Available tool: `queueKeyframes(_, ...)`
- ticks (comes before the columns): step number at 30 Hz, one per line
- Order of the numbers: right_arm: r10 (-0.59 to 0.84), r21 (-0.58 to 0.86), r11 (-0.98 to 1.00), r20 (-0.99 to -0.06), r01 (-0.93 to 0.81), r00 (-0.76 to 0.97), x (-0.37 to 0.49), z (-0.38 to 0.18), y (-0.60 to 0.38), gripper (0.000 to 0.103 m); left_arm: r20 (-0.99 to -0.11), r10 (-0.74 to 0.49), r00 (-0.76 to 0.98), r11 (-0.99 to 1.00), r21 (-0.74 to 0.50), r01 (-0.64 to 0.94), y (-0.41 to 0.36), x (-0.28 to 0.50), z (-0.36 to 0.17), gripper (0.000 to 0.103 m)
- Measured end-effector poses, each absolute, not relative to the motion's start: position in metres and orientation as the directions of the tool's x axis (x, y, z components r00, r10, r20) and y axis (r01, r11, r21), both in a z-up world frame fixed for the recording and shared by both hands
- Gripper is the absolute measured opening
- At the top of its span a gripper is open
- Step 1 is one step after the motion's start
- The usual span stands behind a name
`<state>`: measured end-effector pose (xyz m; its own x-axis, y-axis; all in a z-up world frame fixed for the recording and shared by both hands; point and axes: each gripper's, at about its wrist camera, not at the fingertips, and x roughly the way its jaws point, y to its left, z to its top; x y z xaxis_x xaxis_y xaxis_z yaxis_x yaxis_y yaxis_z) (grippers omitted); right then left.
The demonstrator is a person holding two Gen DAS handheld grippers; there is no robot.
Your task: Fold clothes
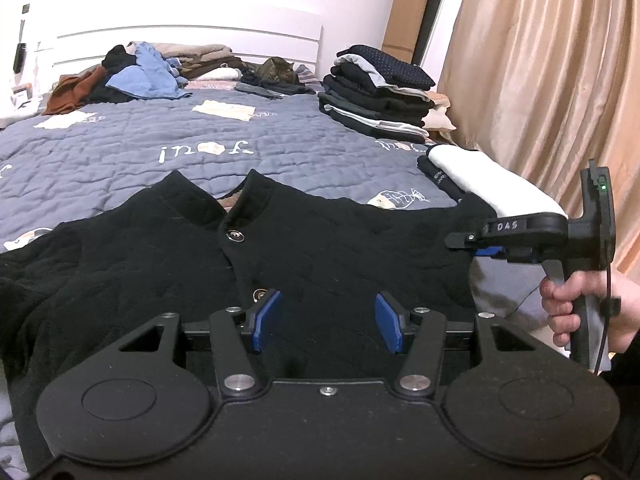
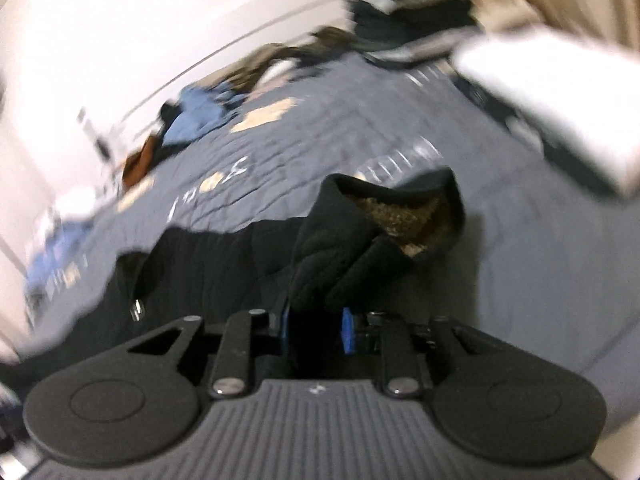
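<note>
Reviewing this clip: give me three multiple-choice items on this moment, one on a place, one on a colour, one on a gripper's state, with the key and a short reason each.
1. Where is the stack of folded clothes?
A. on the far right of the bed, near the curtain
B. on the floor
C. on top of the black jacket

2. What colour is the jacket spread in front of the grippers?
A. blue
B. black
C. white

3. How does the right gripper stand?
A. wide open over bare quilt
B. out of view
C. closed on a bunch of the jacket's sleeve

Key: 1 A, the pile sits on the quilt beside the curtain. 2 B, its quilted cloth is black with a button at the collar. 3 C, black cloth fills the gap between its blue pads.
</note>
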<state>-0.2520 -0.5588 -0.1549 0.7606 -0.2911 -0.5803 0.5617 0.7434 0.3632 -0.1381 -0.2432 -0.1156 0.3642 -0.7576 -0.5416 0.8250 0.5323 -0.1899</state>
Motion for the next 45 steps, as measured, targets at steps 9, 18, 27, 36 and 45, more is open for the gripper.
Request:
queueKeyframes(9, -0.359, -0.132, 0.931, -0.503, 0.341, 0.786, -0.228, -0.146, -0.494, 0.024, -0.546, -0.754, 0.365, 0.539, -0.196, 0.820, -0.244, -0.137, -0.116, 0.052)
queueKeyframes(18, -0.291, -0.411, 0.908, -0.493, 0.076, 0.820, -0.213, -0.157, -0.451, 0.024, -0.543, -0.752, 0.374, 0.552, -0.208, 0.808, -0.243, -0.135, -0.115, 0.052)
queueKeyframes(27, -0.207, -0.379, 0.924, -0.596, -0.045, 0.776, -0.212, -0.175, -0.438, 0.027, -0.550, -0.744, 0.379, 0.562, -0.210, 0.800, -0.243, -0.134, -0.116, 0.052)
queueKeyframes(36, -0.082, -0.151, 0.988, -0.646, -0.022, 0.759, -0.216, -0.153, -0.451, 0.044, -0.547, -0.744, 0.383, 0.569, -0.218, 0.793, -0.241, -0.131, -0.115, 0.052)
queueKeyframes(45, 0.099, 0.267, 0.963, -0.489, 0.041, 0.867, -0.250, -0.108, -0.504, 0.049, -0.534, -0.751, 0.388, 0.577, -0.244, 0.780, -0.242, -0.124, -0.112, 0.052)
